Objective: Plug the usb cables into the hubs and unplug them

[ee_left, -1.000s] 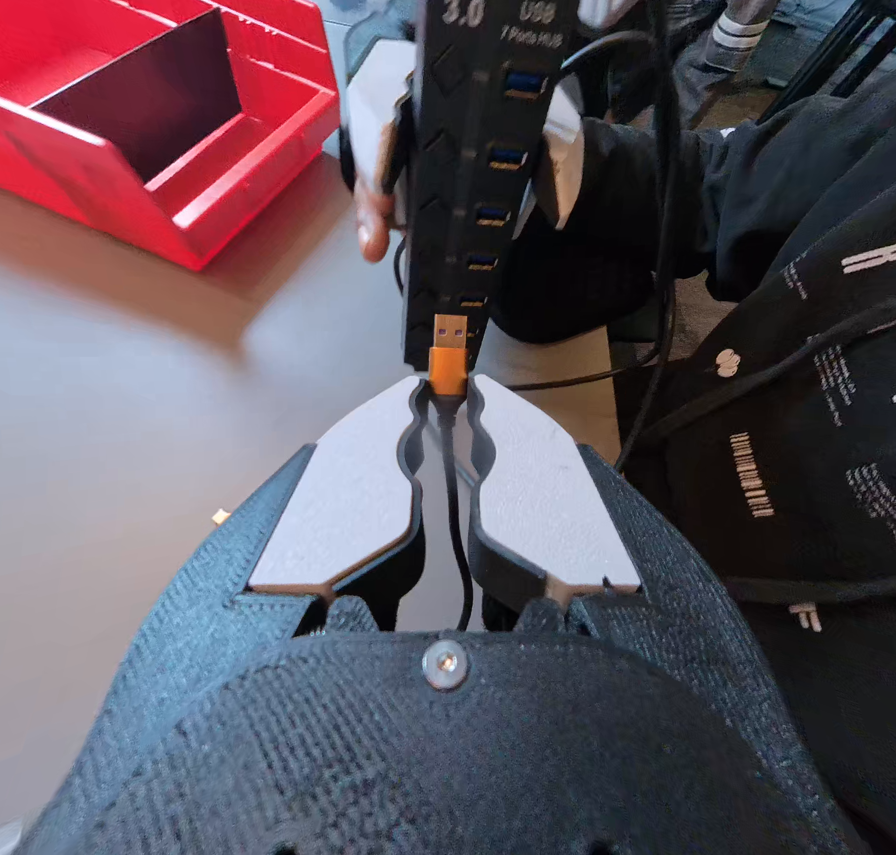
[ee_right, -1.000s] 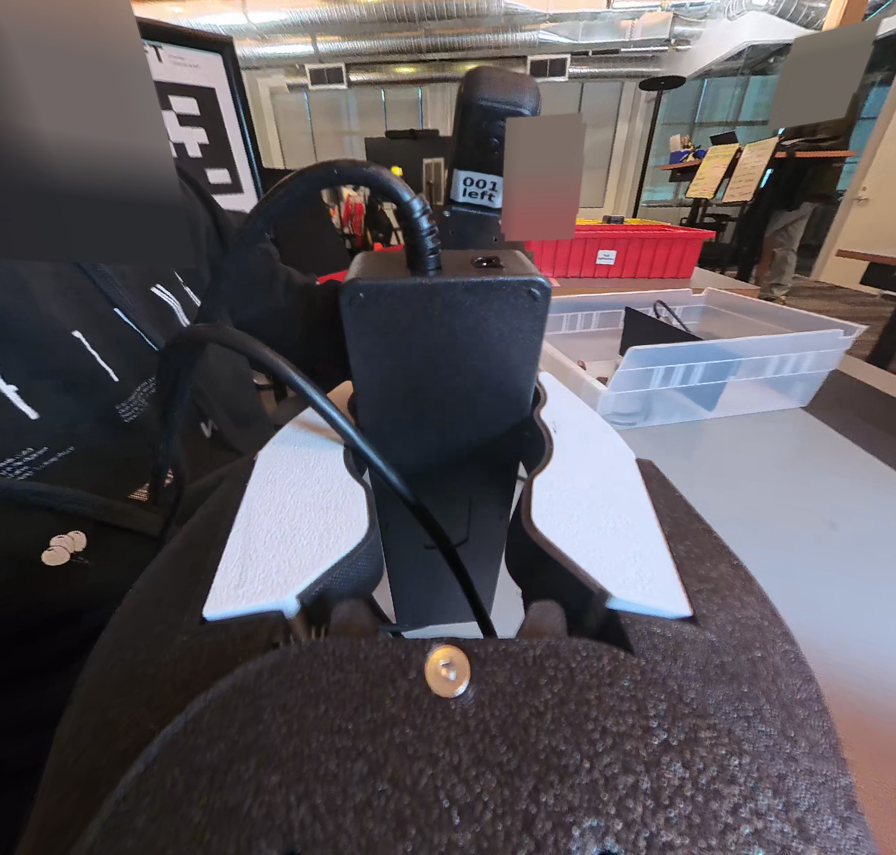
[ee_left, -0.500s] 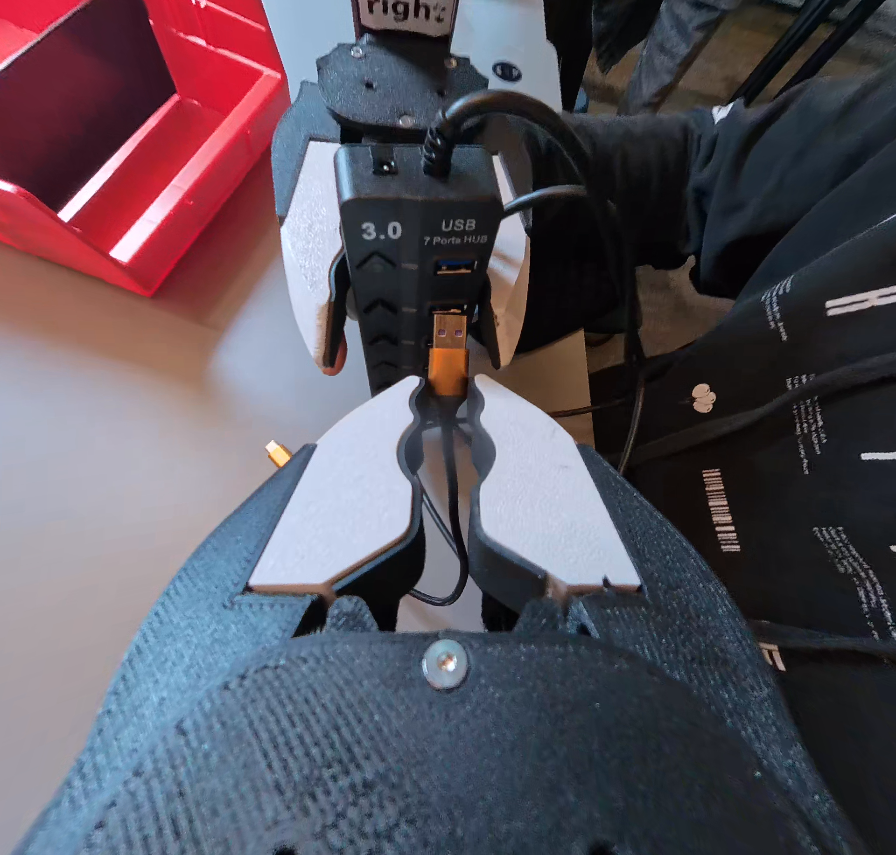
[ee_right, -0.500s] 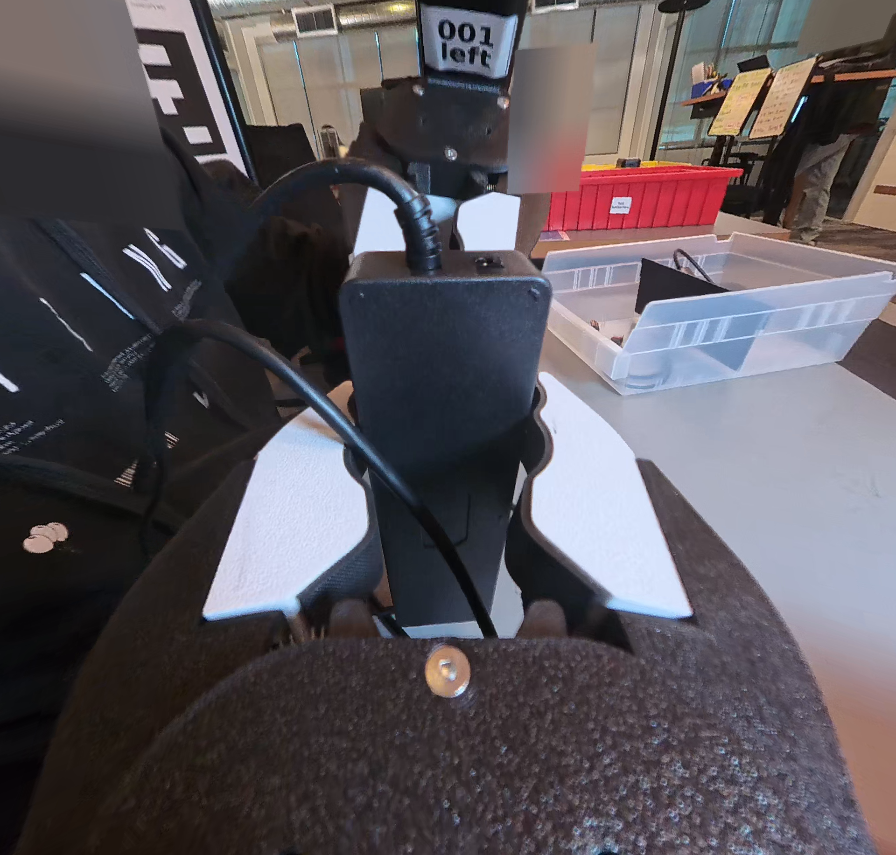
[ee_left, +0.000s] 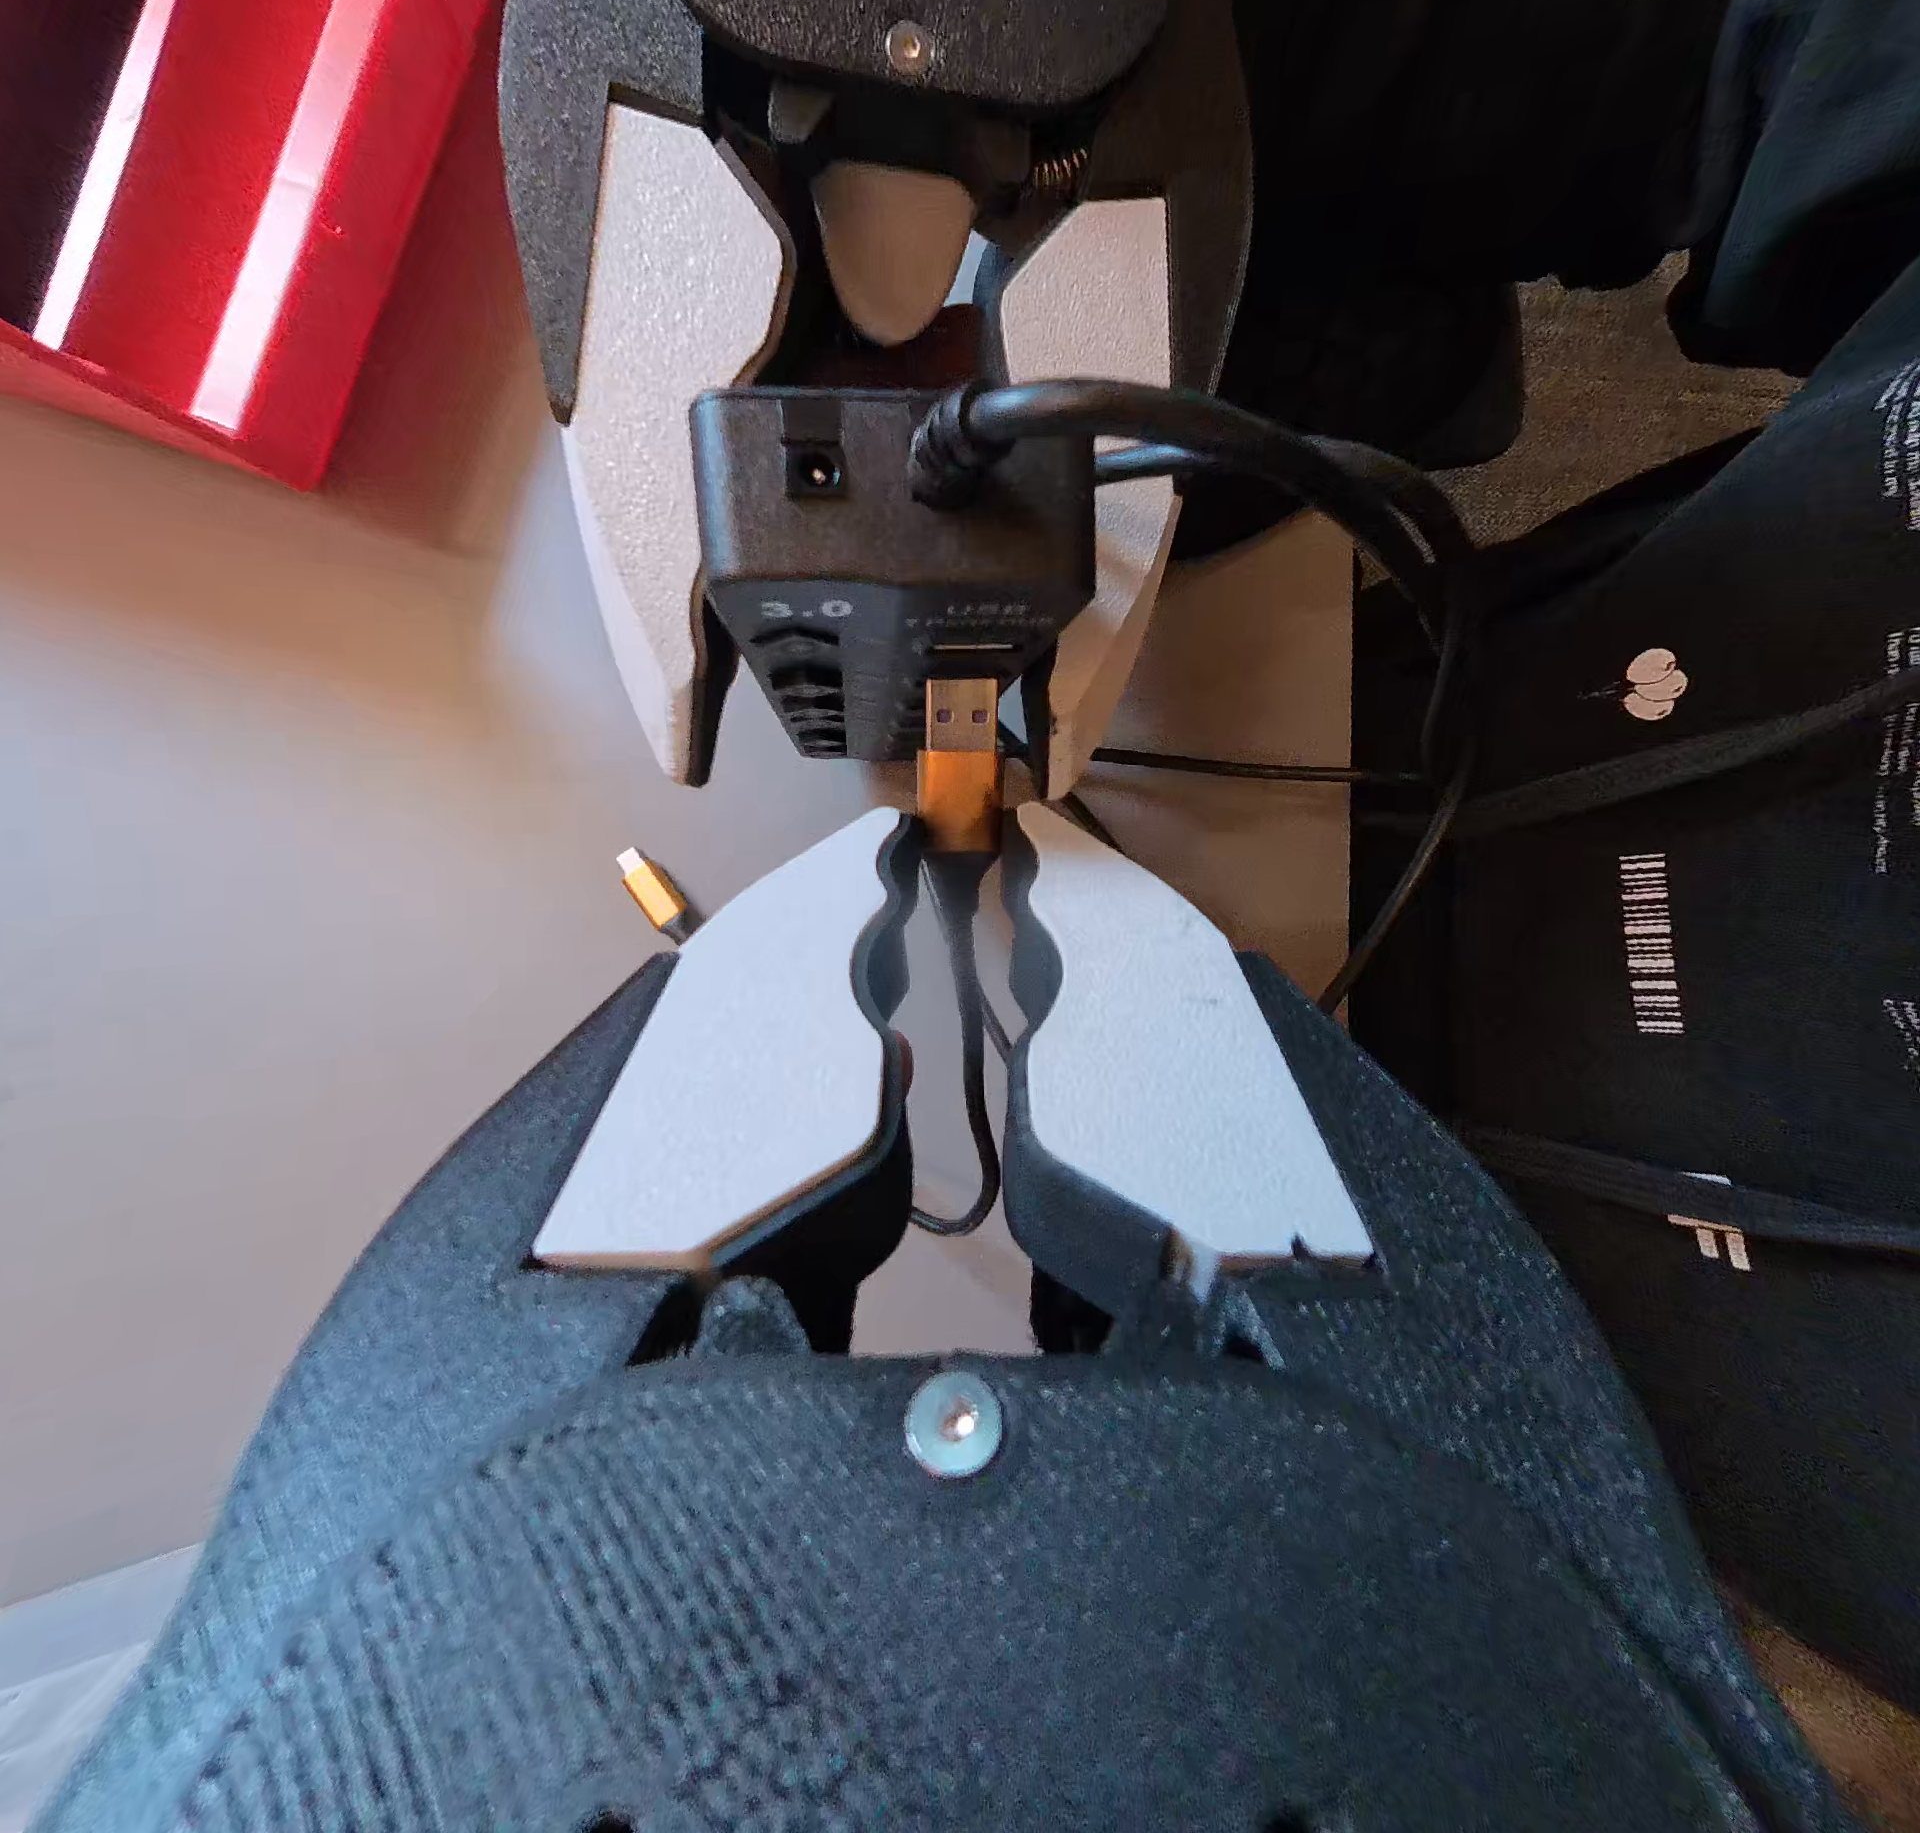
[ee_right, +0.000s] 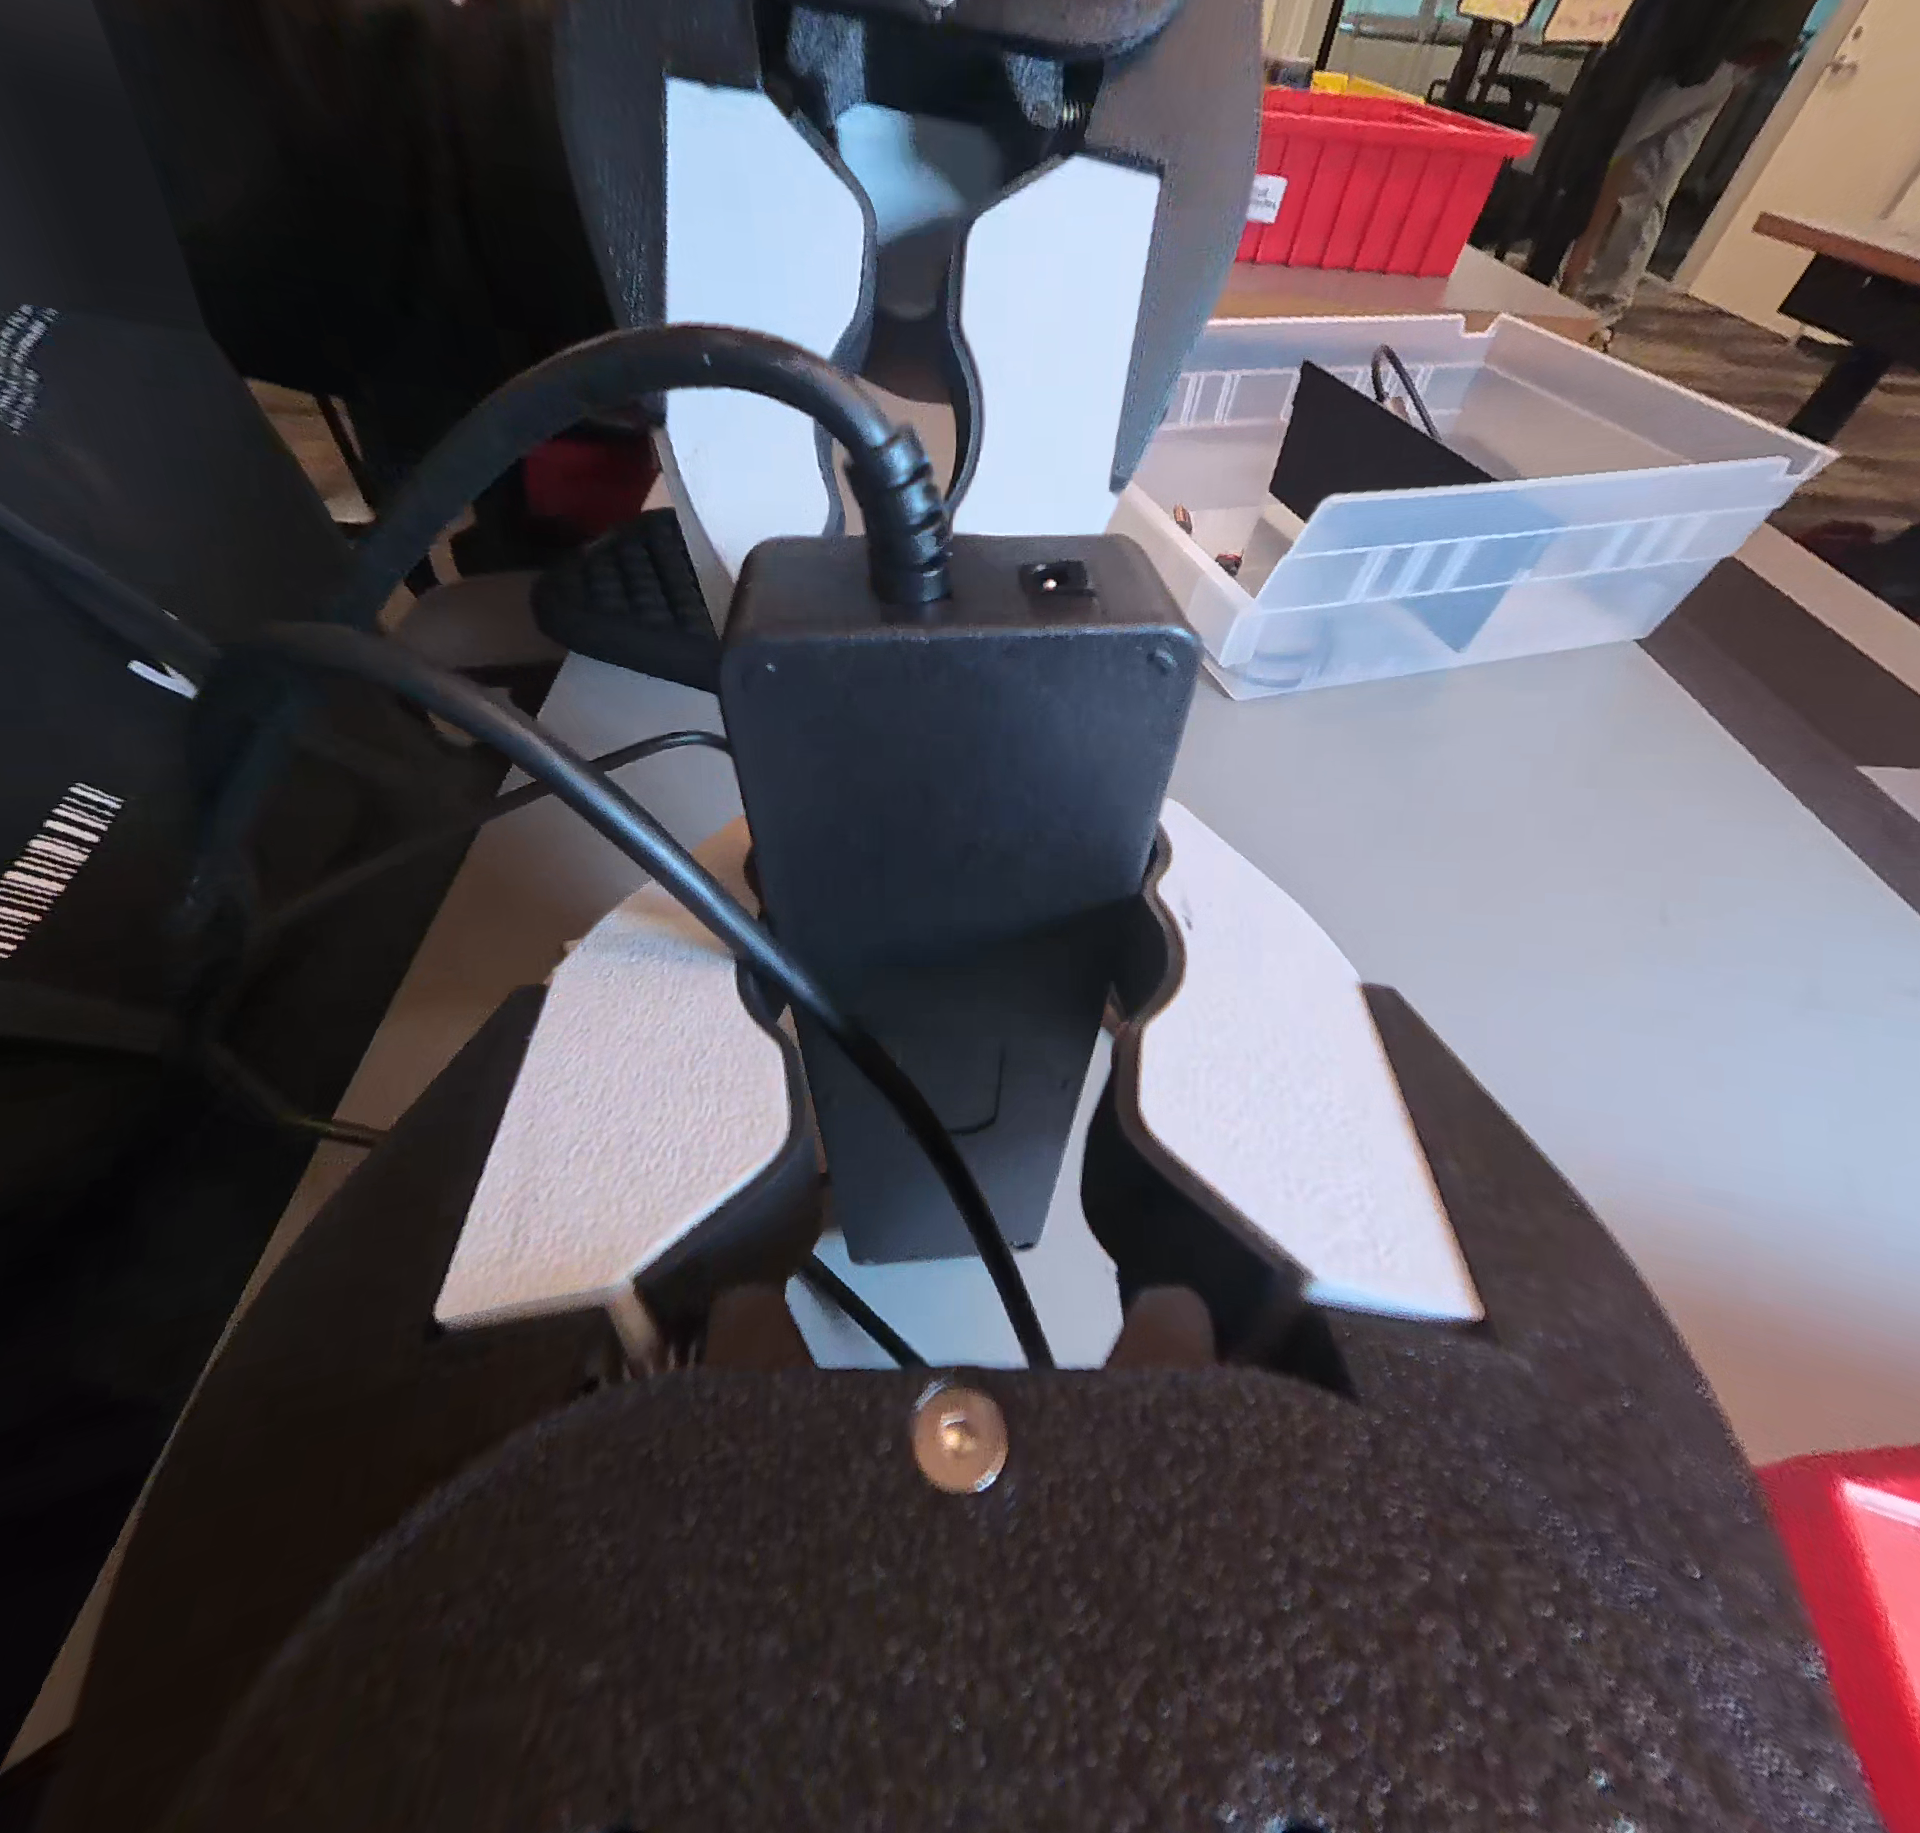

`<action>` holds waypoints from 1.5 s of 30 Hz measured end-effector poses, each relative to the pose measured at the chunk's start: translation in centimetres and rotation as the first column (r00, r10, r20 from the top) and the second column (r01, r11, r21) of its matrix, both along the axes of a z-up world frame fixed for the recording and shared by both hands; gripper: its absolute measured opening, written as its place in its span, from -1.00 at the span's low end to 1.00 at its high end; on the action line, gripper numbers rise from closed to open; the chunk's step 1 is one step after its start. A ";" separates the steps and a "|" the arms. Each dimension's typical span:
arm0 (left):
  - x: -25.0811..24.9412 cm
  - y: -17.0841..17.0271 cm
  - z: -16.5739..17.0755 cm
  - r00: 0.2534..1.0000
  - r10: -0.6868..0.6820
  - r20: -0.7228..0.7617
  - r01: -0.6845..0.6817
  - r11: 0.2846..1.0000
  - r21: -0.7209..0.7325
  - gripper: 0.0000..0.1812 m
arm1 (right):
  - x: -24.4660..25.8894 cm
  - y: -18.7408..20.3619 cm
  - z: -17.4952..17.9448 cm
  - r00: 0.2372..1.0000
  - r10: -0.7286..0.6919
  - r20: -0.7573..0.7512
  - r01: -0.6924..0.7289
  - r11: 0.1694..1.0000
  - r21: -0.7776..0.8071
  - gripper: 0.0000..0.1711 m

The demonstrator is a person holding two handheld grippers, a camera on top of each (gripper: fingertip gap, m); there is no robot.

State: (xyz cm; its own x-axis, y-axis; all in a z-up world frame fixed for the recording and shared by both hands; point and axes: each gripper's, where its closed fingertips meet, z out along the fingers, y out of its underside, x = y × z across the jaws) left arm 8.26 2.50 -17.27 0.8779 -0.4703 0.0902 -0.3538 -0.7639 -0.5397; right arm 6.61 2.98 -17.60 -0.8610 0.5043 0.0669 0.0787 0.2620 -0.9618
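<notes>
My left gripper [ee_left: 958, 819] is shut on the orange USB plug [ee_left: 960, 782] of a black cable. The plug's metal tip points at the port face of a black USB hub [ee_left: 894, 526]. I cannot tell whether the tip touches a port. My right gripper [ee_right: 956, 910] is shut on that hub [ee_right: 956, 744], seen from its back, and holds it above the table. In the left wrist view the right gripper [ee_left: 873, 734] faces me with the hub end-on. The hub's own thick black cable [ee_right: 665, 370] loops off to the left. The left gripper [ee_right: 914, 453] shows just behind the hub.
A red bin [ee_left: 208, 173] stands at the upper left on the grey table [ee_left: 260, 848]. The cable's small orange far-end plug [ee_left: 649, 890] lies on the table. A clear plastic tray [ee_right: 1475, 516] and another red bin [ee_right: 1361, 183] stand beyond. A person in black clothing [ee_left: 1662, 848] is close by. Less than 4 cm separates the two grippers' tips.
The two grippers have come much closer together. The hub has tilted from face-on to end-on in the left wrist view, and the orange plug now sits at its port face.
</notes>
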 end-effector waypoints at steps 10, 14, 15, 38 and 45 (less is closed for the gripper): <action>-0.5 -0.5 -0.5 0.993 -0.049 -0.103 0.034 0.989 -0.143 -0.83 | -0.2 -0.4 -0.2 1.000 -0.011 0.003 0.011 1.000 0.019 -0.28; -0.6 -0.3 0.0 0.990 -0.054 -0.129 0.034 0.988 -0.152 -0.84 | -0.4 -0.1 -0.1 0.999 -0.031 0.004 0.031 0.999 0.024 -0.28; -0.6 -0.2 0.2 0.990 -0.056 -0.130 0.036 0.988 -0.149 -0.84 | -0.4 0.0 -0.2 0.999 -0.035 0.005 0.035 0.999 0.034 -0.28; -2.9 -1.1 1.7 0.998 0.055 -0.026 -0.049 0.980 0.192 -1.00 | -0.5 0.4 1.0 1.000 0.005 0.024 -0.001 0.988 -0.155 -0.28; -2.6 -4.3 -5.1 0.995 -0.086 -0.048 0.089 0.994 0.061 -0.76 | -0.4 2.1 1.8 1.000 -0.018 0.012 0.020 0.982 -0.189 -0.28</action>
State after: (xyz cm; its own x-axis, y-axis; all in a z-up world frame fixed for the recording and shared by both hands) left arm 5.68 -1.82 -22.34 0.8354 -0.5493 0.0194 -0.4429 -0.6937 -0.5679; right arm 6.17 5.08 -15.78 -0.8514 0.5229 -0.0403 0.0921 0.0734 -0.9930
